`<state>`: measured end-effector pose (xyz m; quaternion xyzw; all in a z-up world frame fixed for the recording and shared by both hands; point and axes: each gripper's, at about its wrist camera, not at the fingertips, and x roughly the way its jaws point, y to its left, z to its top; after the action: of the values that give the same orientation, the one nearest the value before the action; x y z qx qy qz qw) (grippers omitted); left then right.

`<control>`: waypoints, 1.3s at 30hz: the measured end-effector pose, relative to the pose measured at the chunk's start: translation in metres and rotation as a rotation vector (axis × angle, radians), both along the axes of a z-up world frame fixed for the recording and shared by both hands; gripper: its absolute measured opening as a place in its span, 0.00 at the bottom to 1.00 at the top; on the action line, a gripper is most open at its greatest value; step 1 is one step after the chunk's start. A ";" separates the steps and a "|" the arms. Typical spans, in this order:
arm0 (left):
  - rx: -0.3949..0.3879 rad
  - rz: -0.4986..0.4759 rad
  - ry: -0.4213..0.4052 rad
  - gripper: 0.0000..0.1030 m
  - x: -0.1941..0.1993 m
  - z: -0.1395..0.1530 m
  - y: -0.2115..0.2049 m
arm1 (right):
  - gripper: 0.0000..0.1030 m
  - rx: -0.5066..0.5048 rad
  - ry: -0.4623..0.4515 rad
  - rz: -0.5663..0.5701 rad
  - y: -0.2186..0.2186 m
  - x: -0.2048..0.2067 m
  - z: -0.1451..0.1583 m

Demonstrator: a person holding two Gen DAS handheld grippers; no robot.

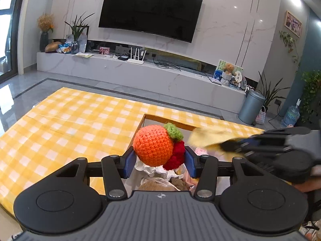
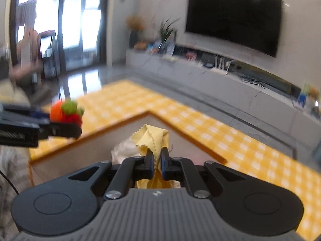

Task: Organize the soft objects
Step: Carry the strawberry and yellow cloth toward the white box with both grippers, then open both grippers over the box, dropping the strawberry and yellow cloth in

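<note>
Left wrist view: left gripper clasps the squashy crochet orange by its middle; right gripper pinches the limp yellow cloth over the cardboard box.

Bright daylight, floor glare, fisheye-curved edges; sharp left view, motion-blurred right view.

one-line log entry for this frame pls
left tongs: shut on crochet fruit toy | right tongs: shut on yellow cloth | both over cardboard box

The right wrist view is motion-blurred; box contents under the yellow cloth stay unclear.
</note>
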<state>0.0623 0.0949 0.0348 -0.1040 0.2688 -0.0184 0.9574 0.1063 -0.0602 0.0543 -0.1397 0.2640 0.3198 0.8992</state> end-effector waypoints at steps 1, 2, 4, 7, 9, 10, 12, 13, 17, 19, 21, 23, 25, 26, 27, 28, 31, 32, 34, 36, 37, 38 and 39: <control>-0.006 -0.003 0.002 0.56 0.000 -0.001 0.000 | 0.04 -0.062 0.014 0.008 0.013 0.003 -0.006; -0.009 -0.010 0.005 0.56 -0.001 -0.003 0.008 | 0.04 -0.130 0.030 0.013 0.022 0.007 -0.014; -0.012 -0.020 0.013 0.56 -0.003 -0.006 0.012 | 0.04 -0.285 0.036 0.010 0.042 0.016 -0.029; -0.035 -0.016 0.026 0.56 -0.003 -0.010 0.023 | 0.04 -0.446 0.062 0.053 0.060 0.023 -0.054; -0.038 0.004 0.036 0.56 -0.003 -0.012 0.028 | 0.04 -0.533 0.084 0.082 0.069 0.025 -0.068; -0.030 0.014 0.034 0.56 -0.004 -0.012 0.029 | 0.04 -0.581 0.091 0.098 0.074 0.026 -0.076; -0.019 0.021 0.032 0.56 -0.005 -0.013 0.031 | 0.04 -0.644 0.120 0.125 0.080 0.029 -0.091; -0.020 0.021 0.033 0.56 -0.005 -0.013 0.032 | 0.04 -0.655 0.141 0.125 0.082 0.032 -0.097; -0.034 0.015 0.035 0.56 -0.006 -0.013 0.036 | 0.05 -0.662 0.237 0.110 0.085 0.053 -0.108; -0.032 0.015 0.037 0.56 -0.006 -0.014 0.036 | 0.05 -0.642 0.281 0.096 0.084 0.065 -0.110; -0.028 0.010 0.036 0.56 -0.006 -0.014 0.036 | 0.05 -0.624 0.312 0.083 0.082 0.072 -0.109; -0.022 -0.001 0.037 0.56 -0.006 -0.013 0.034 | 0.05 -0.624 0.326 0.087 0.082 0.077 -0.110; -0.012 -0.004 0.041 0.56 -0.006 -0.014 0.032 | 0.05 -0.625 0.332 0.088 0.082 0.082 -0.108; -0.005 -0.003 0.042 0.56 -0.006 -0.014 0.031 | 0.05 -0.622 0.331 0.084 0.082 0.084 -0.108; 0.004 -0.002 0.042 0.56 -0.005 -0.014 0.030 | 0.08 -0.617 0.325 0.077 0.085 0.085 -0.107; 0.015 -0.002 0.041 0.56 -0.005 -0.014 0.029 | 0.14 -0.610 0.316 0.064 0.085 0.085 -0.106; 0.033 -0.006 0.042 0.56 -0.005 -0.013 0.027 | 0.47 -0.594 0.254 0.021 0.077 0.076 -0.100; 0.035 -0.009 0.044 0.56 -0.005 -0.013 0.027 | 0.54 -0.579 0.223 0.001 0.074 0.073 -0.095; 0.047 -0.012 0.047 0.56 -0.004 -0.013 0.025 | 0.80 -0.490 0.179 -0.017 0.062 0.065 -0.081; 0.063 -0.005 0.042 0.56 -0.003 -0.013 0.023 | 0.97 -0.411 0.116 -0.049 0.050 0.056 -0.067; 0.070 -0.005 0.039 0.56 -0.003 -0.013 0.022 | 0.97 -0.380 0.082 -0.055 0.044 0.050 -0.060; 0.077 -0.007 0.035 0.56 -0.002 -0.014 0.021 | 0.97 -0.360 0.060 -0.053 0.039 0.045 -0.053; 0.082 -0.009 0.035 0.56 0.000 -0.014 0.019 | 0.97 -0.344 0.045 -0.055 0.035 0.042 -0.047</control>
<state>0.0619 0.1143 0.0207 -0.0637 0.2863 -0.0101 0.9560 0.1483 -0.0254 0.0069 -0.2770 0.3387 0.2482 0.8643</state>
